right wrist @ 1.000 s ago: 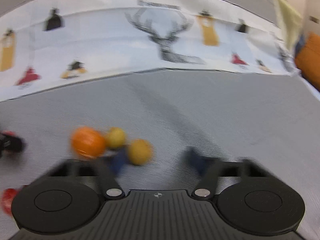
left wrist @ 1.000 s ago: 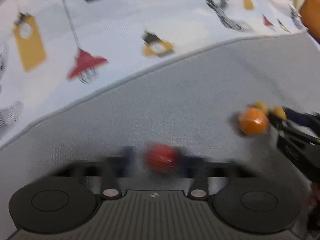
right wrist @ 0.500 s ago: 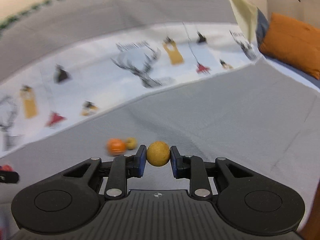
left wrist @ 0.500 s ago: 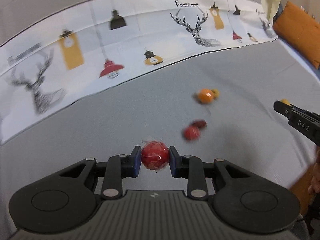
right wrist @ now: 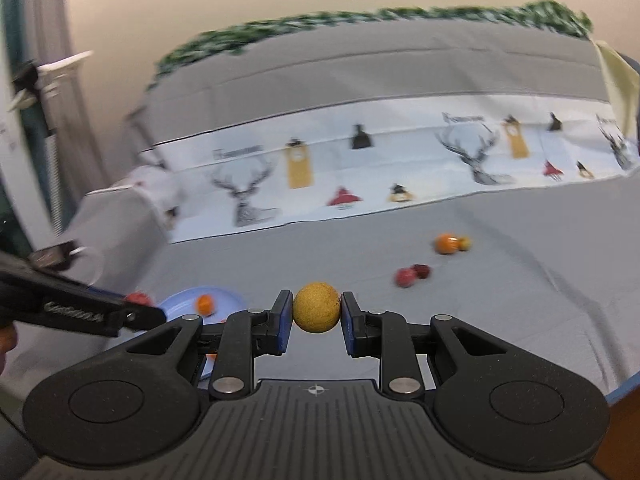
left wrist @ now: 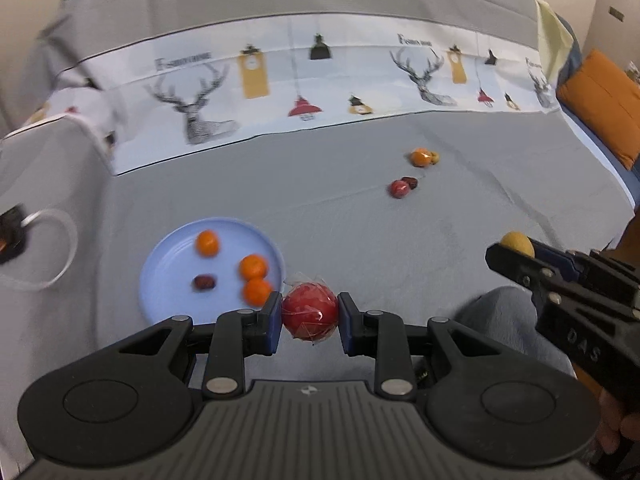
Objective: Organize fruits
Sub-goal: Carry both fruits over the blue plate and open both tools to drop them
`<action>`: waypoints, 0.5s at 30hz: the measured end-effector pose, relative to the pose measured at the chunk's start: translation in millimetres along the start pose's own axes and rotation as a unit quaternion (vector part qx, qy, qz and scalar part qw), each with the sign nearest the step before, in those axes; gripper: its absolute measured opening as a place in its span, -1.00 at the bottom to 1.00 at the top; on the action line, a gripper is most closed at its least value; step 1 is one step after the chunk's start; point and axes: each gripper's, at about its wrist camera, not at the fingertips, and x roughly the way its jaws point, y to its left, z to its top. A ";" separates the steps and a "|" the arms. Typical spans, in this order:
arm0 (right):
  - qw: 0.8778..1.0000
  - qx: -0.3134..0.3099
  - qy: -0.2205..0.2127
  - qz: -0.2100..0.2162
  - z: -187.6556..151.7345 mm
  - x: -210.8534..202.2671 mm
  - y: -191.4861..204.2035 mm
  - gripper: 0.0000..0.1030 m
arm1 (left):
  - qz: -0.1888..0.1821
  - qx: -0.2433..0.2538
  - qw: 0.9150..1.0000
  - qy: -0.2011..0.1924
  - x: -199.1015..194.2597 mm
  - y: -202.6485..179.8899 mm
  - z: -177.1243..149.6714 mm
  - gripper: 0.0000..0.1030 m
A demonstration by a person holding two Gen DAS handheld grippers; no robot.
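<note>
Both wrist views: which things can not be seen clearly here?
- Plate, right wrist view: mostly hidden behind both grippers.
- Dark piece on plate, left wrist view: too blurred to identify.
- Loose fruits on the grey cloth: small and blurred; kinds uncertain.
- Person's hand: cut off by the edge.

Left tongs clamped shut, right tongs likewise, angled downward
</note>
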 end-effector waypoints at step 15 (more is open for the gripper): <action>0.995 -0.084 -0.022 0.048 -27.3 -68.1 77.1 -0.49 | 0.009 -0.025 0.998 -0.055 -63.6 14.3 -52.9 -0.38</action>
